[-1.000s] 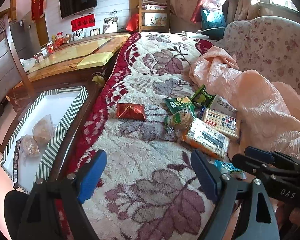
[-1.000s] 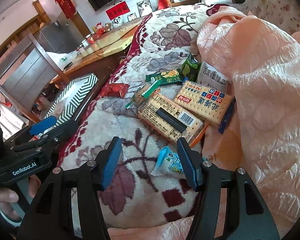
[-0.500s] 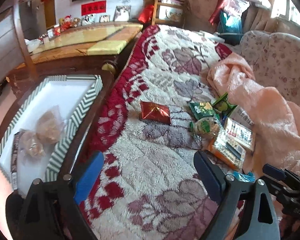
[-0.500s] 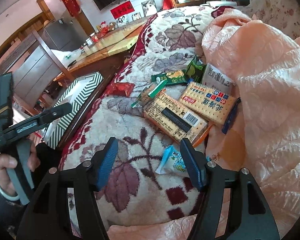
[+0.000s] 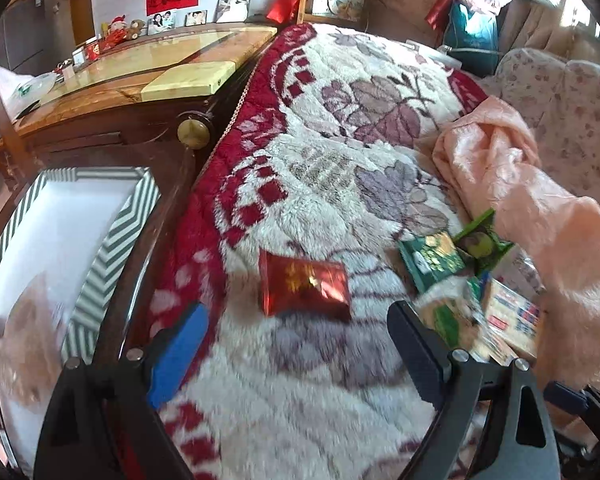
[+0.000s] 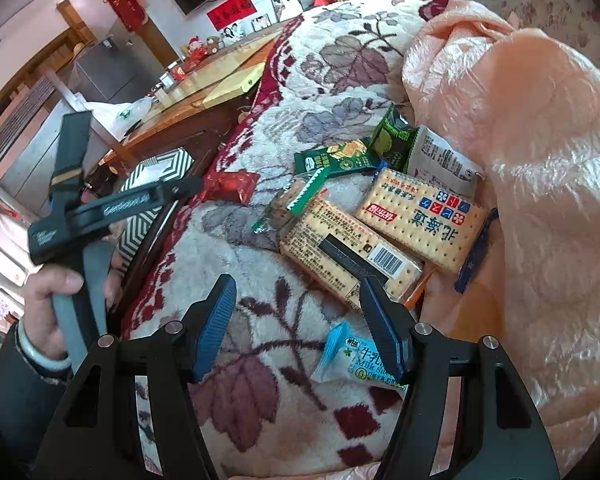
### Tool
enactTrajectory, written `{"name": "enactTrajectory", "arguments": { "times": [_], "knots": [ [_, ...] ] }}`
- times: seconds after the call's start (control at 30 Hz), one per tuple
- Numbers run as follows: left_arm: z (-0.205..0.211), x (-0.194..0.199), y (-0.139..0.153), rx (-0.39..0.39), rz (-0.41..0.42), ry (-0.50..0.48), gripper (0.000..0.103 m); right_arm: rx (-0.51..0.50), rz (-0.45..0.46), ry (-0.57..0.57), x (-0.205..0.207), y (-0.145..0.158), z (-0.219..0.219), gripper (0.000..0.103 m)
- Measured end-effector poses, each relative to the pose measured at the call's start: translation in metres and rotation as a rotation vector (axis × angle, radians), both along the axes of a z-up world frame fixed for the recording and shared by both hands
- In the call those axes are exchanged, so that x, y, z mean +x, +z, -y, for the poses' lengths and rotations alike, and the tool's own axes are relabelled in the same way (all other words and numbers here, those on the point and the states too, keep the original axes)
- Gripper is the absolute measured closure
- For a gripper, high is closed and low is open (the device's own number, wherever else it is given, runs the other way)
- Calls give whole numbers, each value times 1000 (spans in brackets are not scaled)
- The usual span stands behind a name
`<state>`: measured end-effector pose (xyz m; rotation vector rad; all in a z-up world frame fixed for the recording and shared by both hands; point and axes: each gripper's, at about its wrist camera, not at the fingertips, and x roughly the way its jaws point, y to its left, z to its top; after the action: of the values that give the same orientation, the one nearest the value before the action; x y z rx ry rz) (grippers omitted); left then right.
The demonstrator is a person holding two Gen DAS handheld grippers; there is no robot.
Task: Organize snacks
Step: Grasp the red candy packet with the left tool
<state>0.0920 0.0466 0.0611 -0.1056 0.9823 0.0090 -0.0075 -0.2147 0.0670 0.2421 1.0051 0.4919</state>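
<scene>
A red foil snack packet [image 5: 304,286] lies on the floral blanket [image 5: 340,120], just ahead of my open, empty left gripper [image 5: 296,344]; it also shows in the right wrist view [image 6: 232,186]. A pile of snacks lies to the right: green packets [image 6: 336,158], two cracker packs [image 6: 420,216] [image 6: 348,252]. A light blue milk snack [image 6: 356,360] sits by the right finger of my open, empty right gripper [image 6: 300,328]. The striped tray [image 5: 112,236] at left holds blurred bagged snacks [image 5: 24,336].
A pink quilt [image 6: 520,160] is heaped right of the snacks. A dark wooden table edge [image 5: 168,208] runs between tray and blanket. The left gripper held in a hand [image 6: 80,216] shows in the right wrist view. A floral sofa back [image 5: 560,112] is far right.
My left gripper has moved forward and down toward the red packet, which now lies just ahead between its fingers. My right gripper has hardly moved.
</scene>
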Motion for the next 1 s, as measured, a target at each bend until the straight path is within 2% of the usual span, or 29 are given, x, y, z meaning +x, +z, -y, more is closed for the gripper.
{"name": "enactTrajectory", "arguments": {
  "times": [0.2,0.43,0.57,0.67,0.8,1.0],
  "knots": [
    [-1,27,-13,-25,-43,-6,10,-23,-12,3,15,-1,-4,38],
    [8,42,-23,2,-66,-41,11,-37,-21,8,43,-2,-19,38],
    [7,49,-32,12,-100,-45,37,-25,-51,7,63,-8,-29,38],
    [-1,49,-36,-18,-103,-42,37,-26,-80,19,83,-18,-39,38],
    [-12,48,-33,-14,-98,-14,41,-34,-116,38,103,-31,-53,38],
    [-26,41,-34,-24,-97,-6,44,-46,-100,102,109,-35,-76,38]
  ]
}}
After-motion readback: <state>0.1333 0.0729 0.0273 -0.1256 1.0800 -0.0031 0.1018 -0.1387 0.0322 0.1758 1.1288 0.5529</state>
